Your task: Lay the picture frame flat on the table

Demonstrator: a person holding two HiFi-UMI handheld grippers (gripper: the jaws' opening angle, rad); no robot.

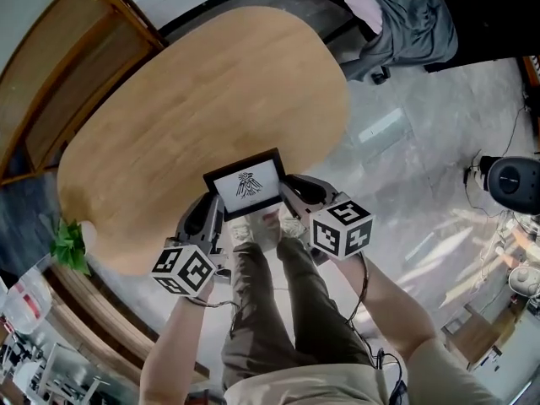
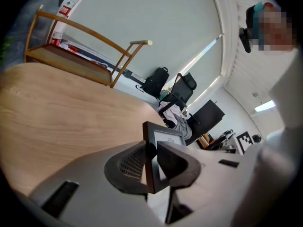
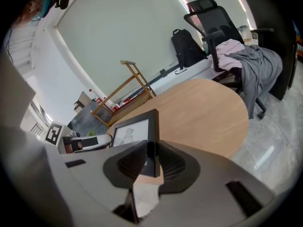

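Note:
A small black picture frame (image 1: 246, 185) with a white print of a dark figure is held at the near edge of the oval wooden table (image 1: 202, 108), its face tilted up toward the head camera. My left gripper (image 1: 216, 212) is shut on the frame's left side; in the left gripper view the jaws pinch the frame's (image 2: 161, 143) black edge. My right gripper (image 1: 288, 194) is shut on the right side, with the frame (image 3: 137, 131) edge clamped between its pads. I cannot tell whether the frame's lower edge touches the tabletop.
A wooden rack (image 1: 59, 66) stands beyond the table's far left. An office chair draped with clothes (image 1: 396, 15) is at the back right. A green plant (image 1: 69, 245) sits left of the table, and a round black device (image 1: 513, 178) lies on the floor at right.

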